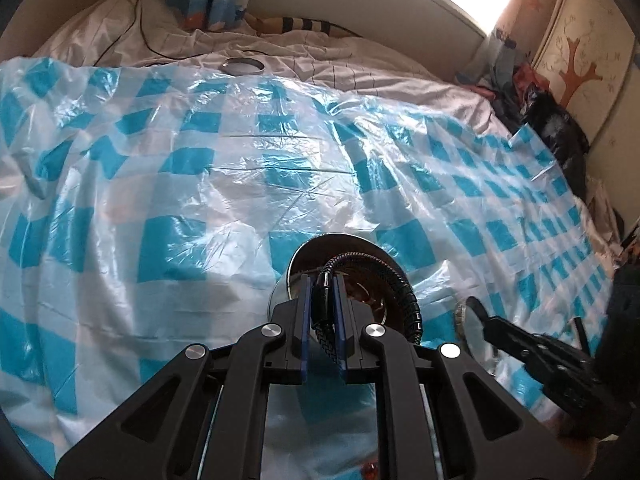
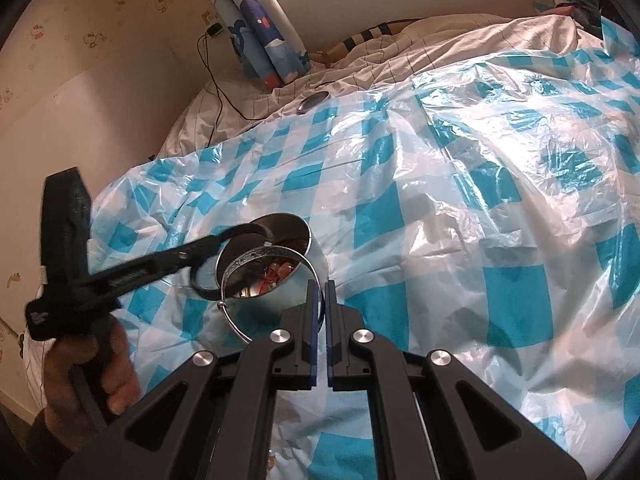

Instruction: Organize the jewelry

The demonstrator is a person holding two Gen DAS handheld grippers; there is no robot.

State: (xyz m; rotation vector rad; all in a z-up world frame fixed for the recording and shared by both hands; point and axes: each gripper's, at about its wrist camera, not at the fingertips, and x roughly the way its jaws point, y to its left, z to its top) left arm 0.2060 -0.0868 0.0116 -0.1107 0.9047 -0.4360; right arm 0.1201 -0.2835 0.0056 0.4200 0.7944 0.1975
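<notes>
A round metal tin with reddish jewelry inside sits on the blue-checked plastic sheet. My left gripper is shut on a black braided bracelet and holds it right over the tin. It also shows in the right wrist view with the black bracelet hanging at the tin's left rim. My right gripper is shut on a thin silver bangle that arcs over the tin's mouth. In the left wrist view the right gripper holds the silver bangle right of the tin.
The tin's lid lies far back at the sheet's edge on the white bedding. A black cable runs down the wall. Clothes are piled by the right wall.
</notes>
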